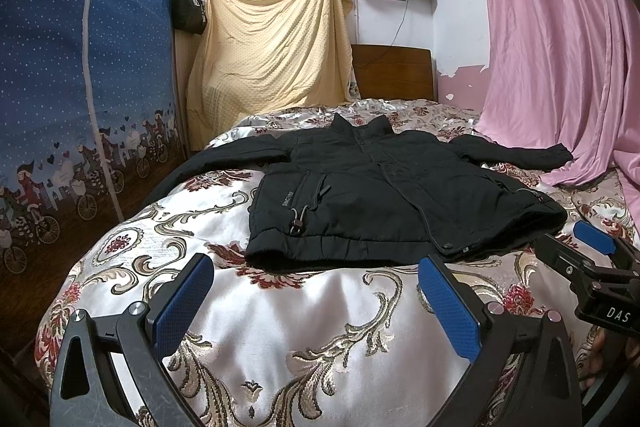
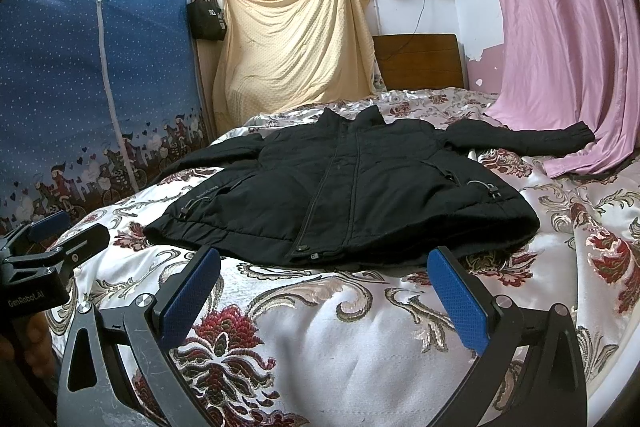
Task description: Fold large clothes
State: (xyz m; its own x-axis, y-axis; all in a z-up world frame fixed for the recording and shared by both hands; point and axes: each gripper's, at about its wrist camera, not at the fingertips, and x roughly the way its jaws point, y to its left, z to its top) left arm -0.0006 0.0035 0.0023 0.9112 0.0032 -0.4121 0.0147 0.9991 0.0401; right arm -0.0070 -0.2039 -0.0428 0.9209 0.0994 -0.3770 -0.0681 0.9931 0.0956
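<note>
A black zip jacket [image 1: 384,195] lies front up on the bed, collar at the far end, both sleeves spread out to the sides. It also shows in the right wrist view [image 2: 352,195]. My left gripper [image 1: 316,267] is open and empty, hovering just short of the jacket's hem, near its left half. My right gripper [image 2: 326,259] is open and empty, just short of the hem by the zip's lower end. The right gripper also shows at the right edge of the left wrist view [image 1: 592,247]. The left gripper shows at the left edge of the right wrist view [image 2: 60,231].
The bed has a satin floral cover [image 1: 280,315]. A blue fabric wardrobe [image 1: 80,87] stands on the left. A pink curtain [image 1: 560,47] hangs on the right and drapes onto the bed beside the right sleeve. A wooden headboard [image 1: 392,75] and a yellow hanging cloth [image 1: 272,39] are behind.
</note>
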